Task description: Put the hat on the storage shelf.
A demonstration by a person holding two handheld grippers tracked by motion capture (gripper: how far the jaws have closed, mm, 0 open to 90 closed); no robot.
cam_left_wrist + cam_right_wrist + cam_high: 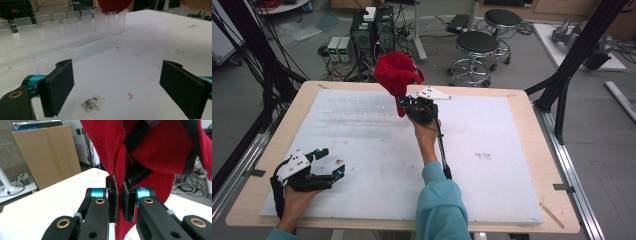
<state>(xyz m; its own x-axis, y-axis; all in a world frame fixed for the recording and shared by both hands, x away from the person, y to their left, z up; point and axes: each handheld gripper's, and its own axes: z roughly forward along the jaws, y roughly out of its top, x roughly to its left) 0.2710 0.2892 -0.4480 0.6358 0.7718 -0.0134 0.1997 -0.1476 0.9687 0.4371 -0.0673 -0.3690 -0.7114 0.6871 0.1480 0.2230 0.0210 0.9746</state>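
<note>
- My right gripper (408, 104) is clamped on a fold of the red cap (396, 74), lifted above the far end of the clear slotted rack (362, 111); the cap rises from the jaws and flops over.
- My left gripper (323, 162), jaws spread and empty, rests well nearer me than the rack, so the right hand is nearer.
- The cap is red twill, limp, with a dark band inside.

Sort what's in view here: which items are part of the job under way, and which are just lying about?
In use:
- red cap, clamped in the right gripper and held up off the table
- left gripper, open, low over the white mat
- probably the clear slotted rack

Lying about:
- two stools
- computer towers
- cardboard sheet
</note>
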